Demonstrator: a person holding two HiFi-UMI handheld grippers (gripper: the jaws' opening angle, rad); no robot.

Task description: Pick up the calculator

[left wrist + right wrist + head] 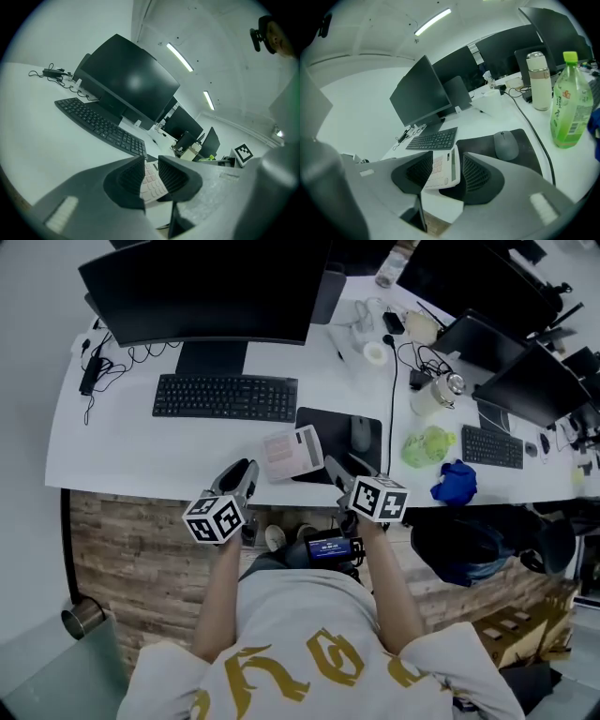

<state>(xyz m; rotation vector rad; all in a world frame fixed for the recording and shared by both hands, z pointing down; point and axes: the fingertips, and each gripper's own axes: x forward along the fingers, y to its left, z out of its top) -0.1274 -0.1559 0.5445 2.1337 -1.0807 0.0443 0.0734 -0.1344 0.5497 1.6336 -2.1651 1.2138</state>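
Head view: we stand at a white desk [122,451] with both grippers held low over its near edge. Calc [292,453] lies flat on the desk, a bit skewed, close to the near edge. It sits just right of and nearer than the kbd [225,397]. Its right part overlaps the left edge of the black pad [328,427]. Mouse [361,433] sits on the pad, apart from calc. Monitor [202,292] stands behind kbd.

L gripper [240,478]: tips are over the desk edge, just left of calc and nearer to us, not touching it. In the L gripper view the jaws stand apart w/ a narrow gap and nothing is held between the pads. Calc's pale keys show thru the gap, lying further out on the desk. Kbd and monitor are at upper left.

R gripper [337,471]: tips are over the pad's near-left corner, just right of calc. In the R gripper view the jaws are apart. Calc is framed in the gap, flat on the desk ahead and clear of both pads. Mouse and pad are to the right of it.

Further right in the same view: green bottle [567,103] upright, white flask [539,82] behind it, and a black cable [532,129] running past the pad's right side. Head view also shows a blue cloth [455,482] near the desk edge.
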